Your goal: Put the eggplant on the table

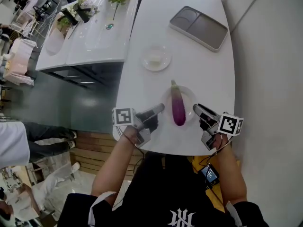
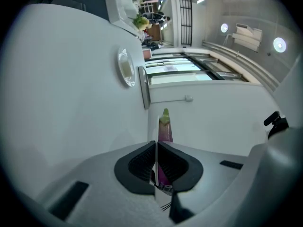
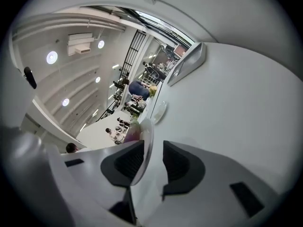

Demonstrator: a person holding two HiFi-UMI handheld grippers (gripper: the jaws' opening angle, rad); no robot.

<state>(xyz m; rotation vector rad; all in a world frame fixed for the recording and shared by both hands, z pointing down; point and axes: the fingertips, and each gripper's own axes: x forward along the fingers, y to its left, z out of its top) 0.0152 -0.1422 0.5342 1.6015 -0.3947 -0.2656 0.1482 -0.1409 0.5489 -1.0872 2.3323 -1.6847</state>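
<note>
A long purple eggplant [image 1: 178, 107] with a green stem lies on a clear round plate [image 1: 191, 97] near the front edge of the white table [image 1: 208, 74]. My left gripper [image 1: 161, 109] is at the plate's left rim. In the left gripper view its pads [image 2: 142, 162] are shut on the thin rim [image 2: 155, 170], with the eggplant [image 2: 164, 126] just beyond. My right gripper [image 1: 197, 108] is at the plate's right rim. In the right gripper view [image 3: 154, 150] its jaws stand open around the rim [image 3: 146, 143], which leans on the left pad with a gap to the right pad.
Farther back on the table sit a small glass dish [image 1: 156, 58] and a grey tray [image 1: 199, 27]. A second white table with flowers [image 1: 94, 32] stands to the left across a gap. A wall runs along the right. A person [image 1: 19, 141] stands at the left.
</note>
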